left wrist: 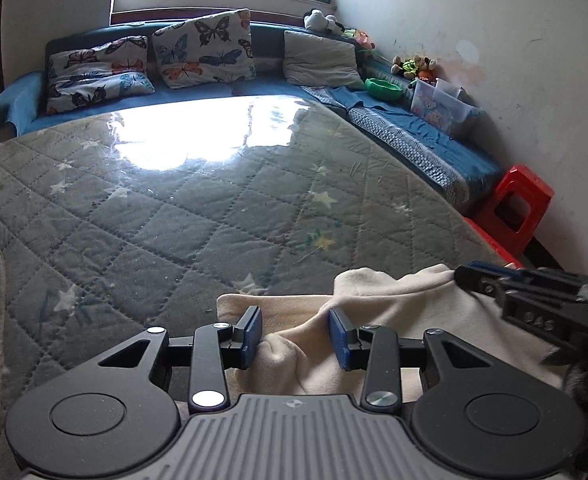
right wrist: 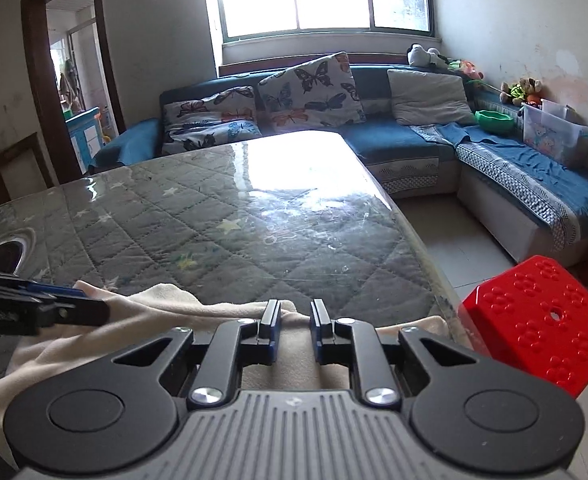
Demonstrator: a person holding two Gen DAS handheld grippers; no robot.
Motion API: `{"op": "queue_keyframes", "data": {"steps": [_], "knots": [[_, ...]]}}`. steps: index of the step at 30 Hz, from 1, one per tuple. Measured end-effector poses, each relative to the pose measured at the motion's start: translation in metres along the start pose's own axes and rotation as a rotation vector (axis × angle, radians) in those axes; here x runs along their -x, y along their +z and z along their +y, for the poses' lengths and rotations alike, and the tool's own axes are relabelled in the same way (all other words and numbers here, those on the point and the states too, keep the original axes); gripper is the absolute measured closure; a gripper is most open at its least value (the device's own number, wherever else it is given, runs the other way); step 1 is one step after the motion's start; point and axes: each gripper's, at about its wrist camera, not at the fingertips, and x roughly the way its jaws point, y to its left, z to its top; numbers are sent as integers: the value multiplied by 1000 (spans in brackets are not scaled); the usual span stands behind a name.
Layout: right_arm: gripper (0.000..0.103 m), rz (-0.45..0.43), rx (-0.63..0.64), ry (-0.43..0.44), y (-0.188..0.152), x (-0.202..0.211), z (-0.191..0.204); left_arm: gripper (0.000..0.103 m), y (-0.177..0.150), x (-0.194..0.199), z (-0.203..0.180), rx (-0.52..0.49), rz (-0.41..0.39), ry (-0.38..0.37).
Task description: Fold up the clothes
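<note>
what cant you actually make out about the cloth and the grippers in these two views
- Cream garment: its type and near part, hidden under the gripper bodies and the bottom edge in both views.
- Left gripper: jaws open astride a raised fold; contact with the pads is unclear.
- Right gripper: narrow gap over the cloth; a pinch cannot be confirmed.
- Round metal object: cut by the left edge, unidentifiable.
</note>
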Motion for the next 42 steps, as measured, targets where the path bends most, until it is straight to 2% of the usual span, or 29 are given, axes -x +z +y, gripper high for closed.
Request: {"op": "queue_keyframes", "data": {"steps": [5,10,14,24,30,34,39,42], "knots": [[86,-29,18,20,-1,23,5,62,-1,5,-1,3,-1,6],[85,-18,57,52,-13,49,12,58,-5,19,-9,-21,-27,8],[77,-14,90,56,-26,70,17,56,-11,35,-18,-51,-47,5],[76,-40,48,14,-60,110,13,53,-55,75,-33,-144,-71,2],[77,-30,17,-9,-80,112,5,53,-77,76,-38,-168,-61,20],[77,-38,22,-11,-77,117,7,53,-80,76,-39,-168,-65,23],[77,-78,48,35,-67,128,21,53,-79,80,-42,-167,-80,16],[77,-74,76,82,-65,120,38,53,-81,79,-43,-172,-78,22]]}}
